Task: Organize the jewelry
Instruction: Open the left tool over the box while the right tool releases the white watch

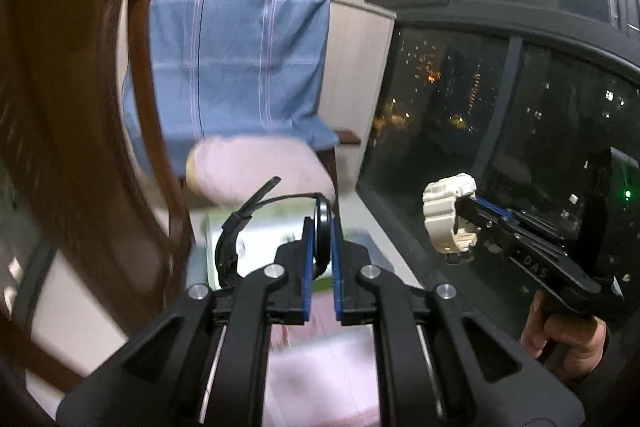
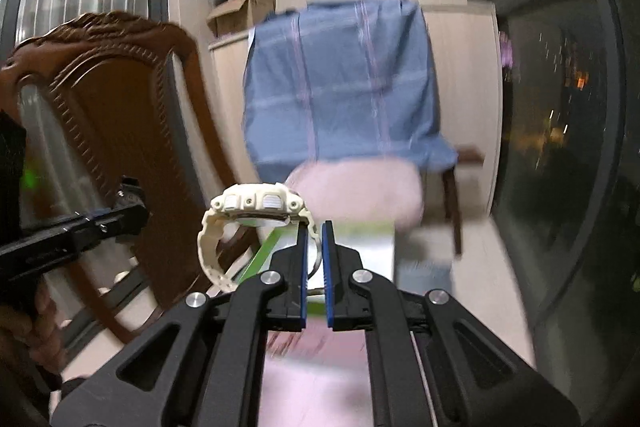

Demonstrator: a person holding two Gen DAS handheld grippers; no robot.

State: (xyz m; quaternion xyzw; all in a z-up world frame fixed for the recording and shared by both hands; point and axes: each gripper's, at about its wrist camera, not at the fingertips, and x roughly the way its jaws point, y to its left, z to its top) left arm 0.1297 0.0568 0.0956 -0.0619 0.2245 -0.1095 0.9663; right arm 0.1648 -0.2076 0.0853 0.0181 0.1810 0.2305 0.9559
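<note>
Two hand-held grippers, each pinching a wristwatch, raised in a room at night.

A carved wooden chair (image 2: 120,131) fills nine o'clock; a second chair draped in blue cloth (image 2: 340,79) stands at twelve, a dark window (image 1: 500,115) at three. The left gripper (image 1: 321,247) is pressed together on a black watch (image 1: 256,227), its strap looping toward ten o'clock. The right gripper (image 2: 315,251) is clamped on a cream watch (image 2: 248,223), its face tilted upward, at eleven o'clock of the fingers.
</note>
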